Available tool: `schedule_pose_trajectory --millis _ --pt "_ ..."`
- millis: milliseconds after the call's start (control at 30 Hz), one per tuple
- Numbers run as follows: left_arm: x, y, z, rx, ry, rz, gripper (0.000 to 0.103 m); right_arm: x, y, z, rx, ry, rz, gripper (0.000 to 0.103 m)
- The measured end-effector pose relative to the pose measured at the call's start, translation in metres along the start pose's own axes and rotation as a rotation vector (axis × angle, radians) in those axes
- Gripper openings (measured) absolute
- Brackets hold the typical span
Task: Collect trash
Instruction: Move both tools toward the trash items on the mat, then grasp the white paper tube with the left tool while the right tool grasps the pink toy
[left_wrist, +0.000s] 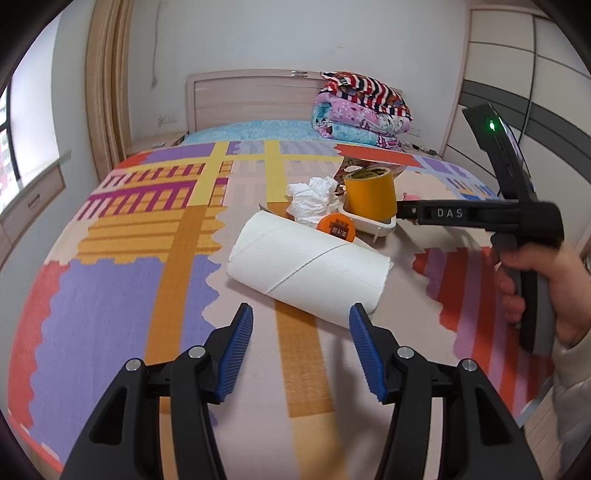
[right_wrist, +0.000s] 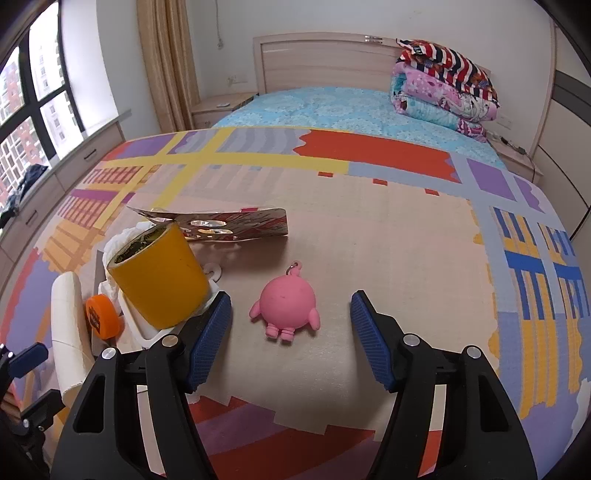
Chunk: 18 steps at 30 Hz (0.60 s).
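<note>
Left wrist view: the left gripper (left_wrist: 301, 317) hangs wide open and empty over a patterned blanket (left_wrist: 122, 295), its blue pads (left_wrist: 236, 354) just short of a white paper roll (left_wrist: 308, 267) lying on its side. Beyond the roll sits a crumpled tissue (left_wrist: 312, 199), white and deeply creased, touching an orange lid (left_wrist: 337, 228). To the right, a yellow tape roll (left_wrist: 370, 194) stands in a white tray (left_wrist: 373, 225). The right gripper (left_wrist: 461, 213) reaches in from the right, held by a hand (left_wrist: 535, 284); its tips are hidden behind the tape roll.

Right wrist view: the right gripper (right_wrist: 291, 301) is spread wide, holding nothing, with a pink toy (right_wrist: 288, 301) lying between its pads, touching neither. At near left, the tape roll (right_wrist: 159, 280) leans in the tray (right_wrist: 147, 332); only white edges of the tissue (right_wrist: 122, 238) peek out behind it. A flat printed wrapper (right_wrist: 236, 225) lies farther back. Folded quilts (right_wrist: 443, 88) are stacked at the far right by the headboard (right_wrist: 321, 62).
</note>
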<state>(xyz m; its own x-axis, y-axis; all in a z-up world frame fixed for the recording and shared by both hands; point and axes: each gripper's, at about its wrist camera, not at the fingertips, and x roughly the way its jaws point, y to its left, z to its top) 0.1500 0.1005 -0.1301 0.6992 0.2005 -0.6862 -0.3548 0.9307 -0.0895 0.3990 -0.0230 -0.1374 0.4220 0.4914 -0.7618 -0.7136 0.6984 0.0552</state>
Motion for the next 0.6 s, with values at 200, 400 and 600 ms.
schedule_pose_trajectory --millis 200,400,600 --pt "-0.002 -0.014 0.000 0.007 -0.003 0.002 0.065 0.001 -0.003 0.001 0.012 -0.009 -0.011 0.067" --pt "0.016 -0.022 -0.002 0.031 0.021 0.079 0.065 0.003 -0.001 0.005 -0.002 -0.016 -0.027 0.067" --pt "0.019 -0.018 -0.001 0.007 0.015 0.160 0.055 0.007 0.004 0.008 -0.020 -0.013 -0.060 0.048"
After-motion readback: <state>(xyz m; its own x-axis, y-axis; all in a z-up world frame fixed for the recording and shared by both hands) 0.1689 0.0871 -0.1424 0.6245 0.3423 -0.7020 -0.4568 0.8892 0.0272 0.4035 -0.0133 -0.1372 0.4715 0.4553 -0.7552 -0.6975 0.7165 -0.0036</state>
